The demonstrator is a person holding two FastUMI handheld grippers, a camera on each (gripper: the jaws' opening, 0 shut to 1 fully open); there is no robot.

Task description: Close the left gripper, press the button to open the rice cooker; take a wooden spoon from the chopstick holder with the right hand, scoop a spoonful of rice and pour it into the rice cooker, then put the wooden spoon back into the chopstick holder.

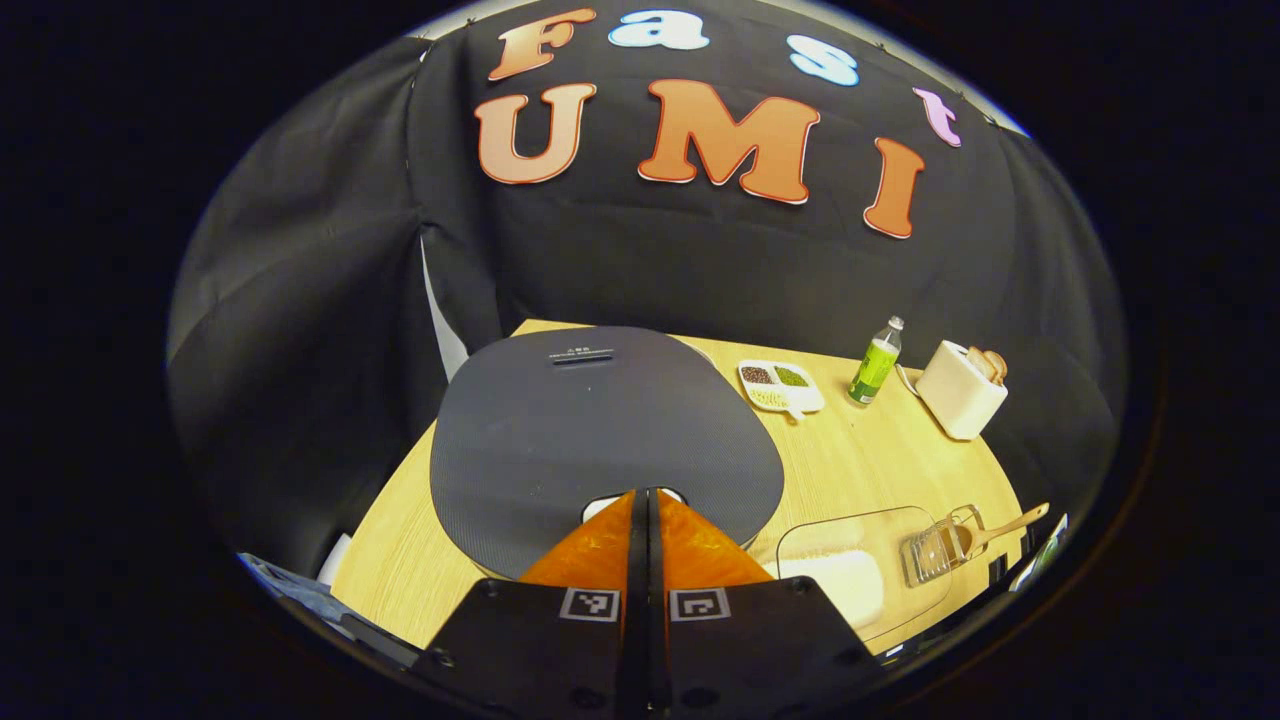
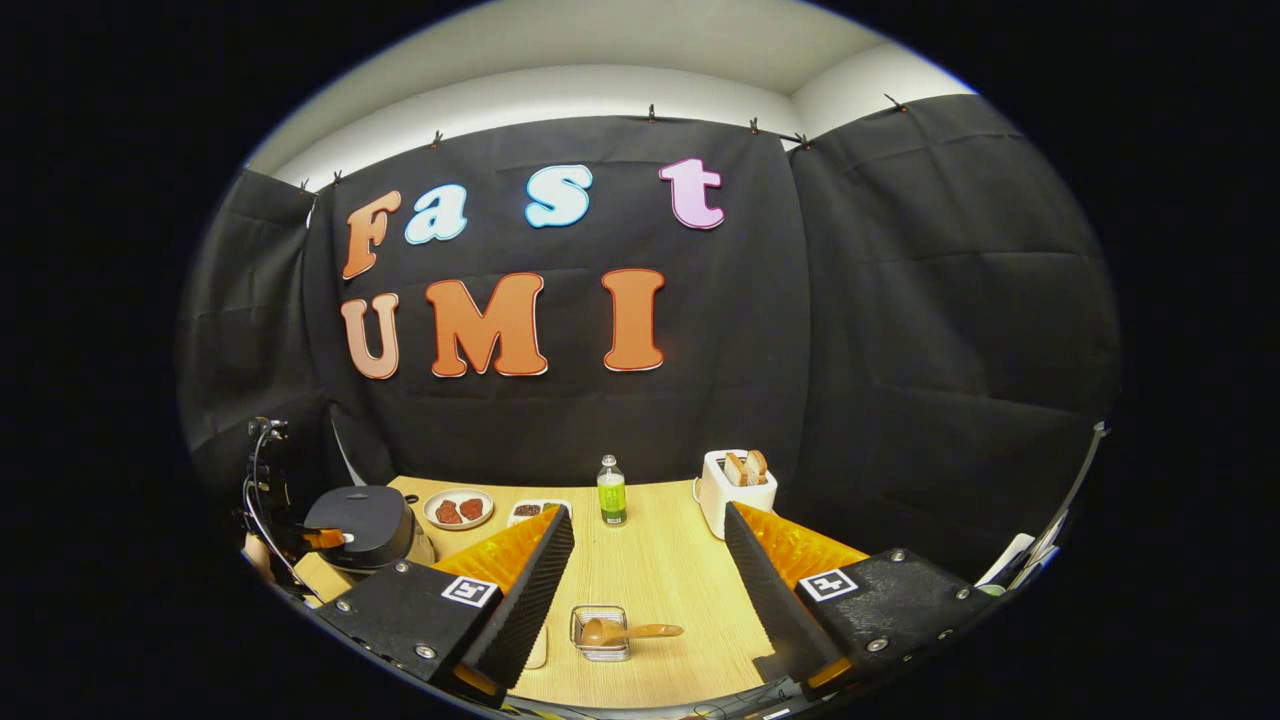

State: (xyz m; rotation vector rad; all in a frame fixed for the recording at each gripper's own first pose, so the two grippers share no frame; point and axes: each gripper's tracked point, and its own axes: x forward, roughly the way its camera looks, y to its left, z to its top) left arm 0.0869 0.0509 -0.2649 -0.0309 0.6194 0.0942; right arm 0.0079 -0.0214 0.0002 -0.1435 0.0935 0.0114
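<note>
On the left gripper: left gripper (image 1: pixel 645 495) has its 2 fingers pressed together with no gap, nothing between them; the tips sit at the pale button (image 1: pixel 600 505) on the front edge of the dark grey, rounded rice cooker lid (image 1: pixel 600 420). Whether they touch the button cannot be told.
Rice cooker: lid down, seen from above in the left gripper view; in the right gripper view the same dark rice cooker (image 2: pixel 362 520) stands at the table's far left, with the left gripper (image 2: pixel 320 540) at its front.
Right gripper: right gripper (image 2: pixel 648 545) is spread wide, holding nothing, raised above the table.
Chopstick holder: clear wire-and-plastic chopstick holder (image 2: pixel 600 632) lies between the 2 fingers in the right gripper view, on the table, with the wooden spoon (image 2: pixel 630 631) resting in it, handle pointing right.
Rice: clear flat container of white rice (image 1: pixel 850 580) just beside the chopstick holder (image 1: pixel 935 548).
Table: light wooden table top (image 2: pixel 660 580), also carrying a white divided tray of beans (image 1: pixel 780 385), a green-labelled clear bottle (image 2: pixel 611 492), a white toaster with bread slices (image 2: pixel 737 485), and a round plate with 2 reddish pieces (image 2: pixel 458 508).
Room: black cloth wall (image 2: pixel 900 300) round the table, pale ceiling above.
</note>
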